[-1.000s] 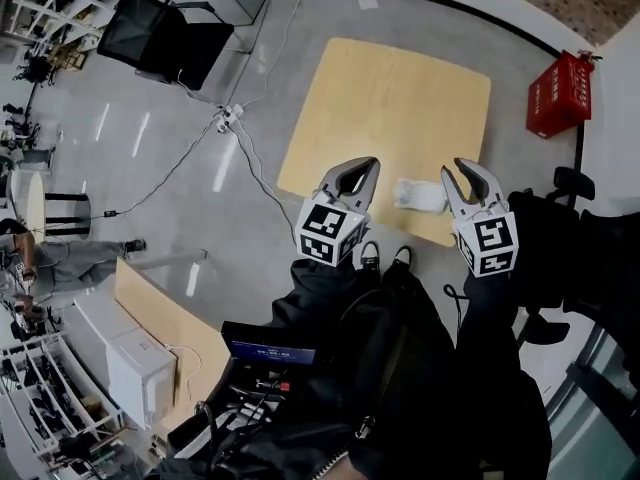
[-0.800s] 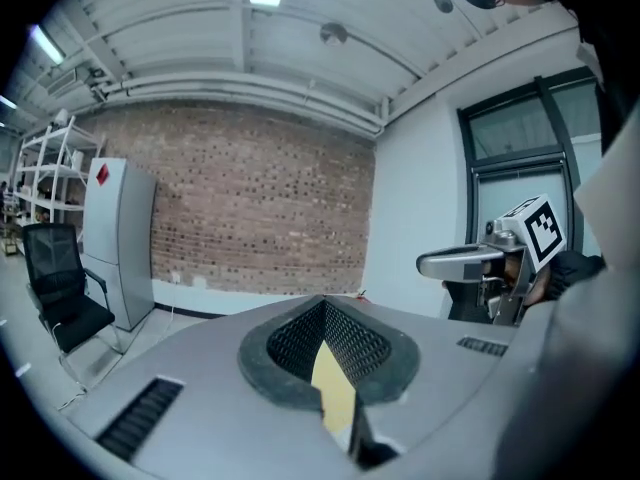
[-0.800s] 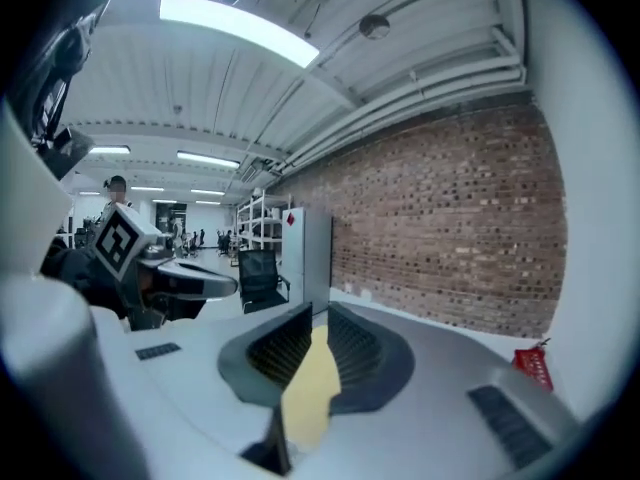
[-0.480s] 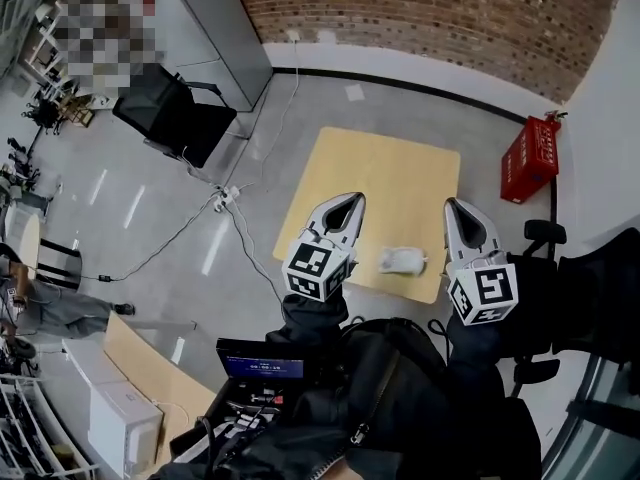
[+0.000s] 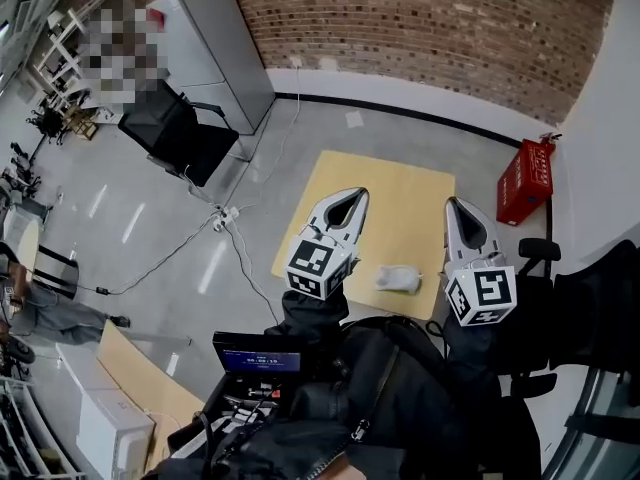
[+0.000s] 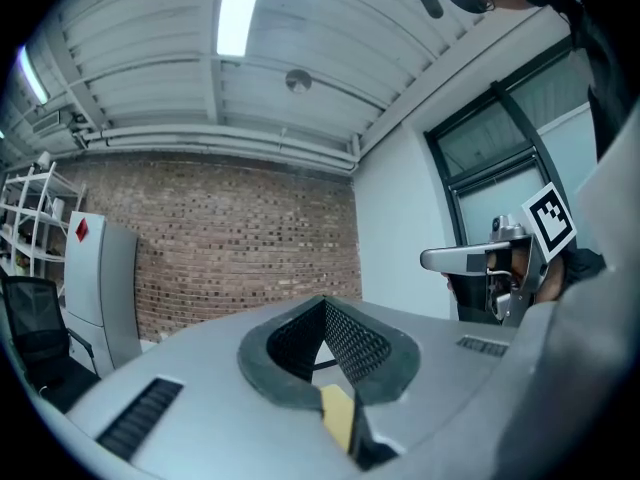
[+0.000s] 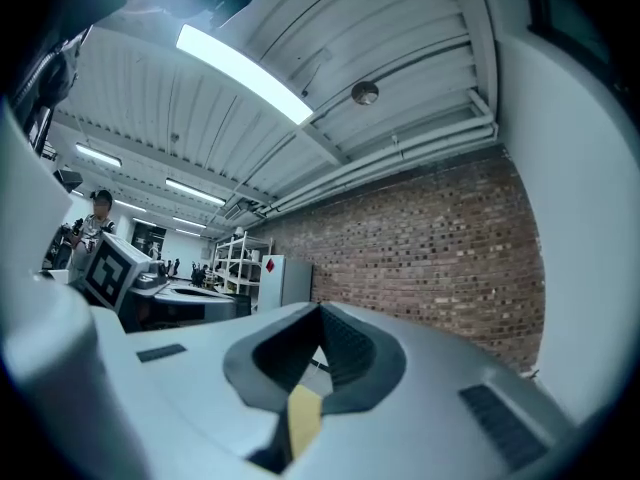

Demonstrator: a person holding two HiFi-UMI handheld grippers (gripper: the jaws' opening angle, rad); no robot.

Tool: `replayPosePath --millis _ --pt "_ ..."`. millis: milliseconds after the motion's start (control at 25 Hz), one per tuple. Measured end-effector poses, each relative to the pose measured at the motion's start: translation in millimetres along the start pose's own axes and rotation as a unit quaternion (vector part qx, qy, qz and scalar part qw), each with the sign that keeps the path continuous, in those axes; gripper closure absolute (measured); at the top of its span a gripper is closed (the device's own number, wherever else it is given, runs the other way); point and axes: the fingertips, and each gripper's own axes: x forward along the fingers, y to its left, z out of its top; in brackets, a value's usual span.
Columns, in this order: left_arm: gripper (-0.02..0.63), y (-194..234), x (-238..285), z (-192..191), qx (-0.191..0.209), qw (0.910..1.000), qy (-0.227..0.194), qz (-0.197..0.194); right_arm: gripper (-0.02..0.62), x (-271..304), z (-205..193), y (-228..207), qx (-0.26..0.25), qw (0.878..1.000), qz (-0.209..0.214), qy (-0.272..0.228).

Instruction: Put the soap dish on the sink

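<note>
- Soap dish [image 5: 398, 279], white, on pale wooden tabletop [image 5: 400, 193]: head view only.
- Ribbed ceiling [image 6: 300, 58], strip light [image 6: 236, 8]: gripper views only.
- Left tool [image 5: 360, 194], right tool [image 5: 450, 204]: closed, empty.

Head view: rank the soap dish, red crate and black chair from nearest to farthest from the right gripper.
1. Soap dish, on the table, just left of the right gripper.
2. Red crate, by the right wall.
3. Black chair, far left.

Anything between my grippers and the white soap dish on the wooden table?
Nothing visible. The soap dish lies alone on the wooden table by its near edge, below and between the left gripper and right gripper. Both are shut and empty. No sink is in view.
</note>
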Motion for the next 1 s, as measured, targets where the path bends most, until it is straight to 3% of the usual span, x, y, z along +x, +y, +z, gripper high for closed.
replayPosePath --millis 1000 --pt "0.604 17 14 -4 0.003 0.9999 0.007 0.014 0.589 20 -6 -6 0.001 1.0 0.007 0.002"
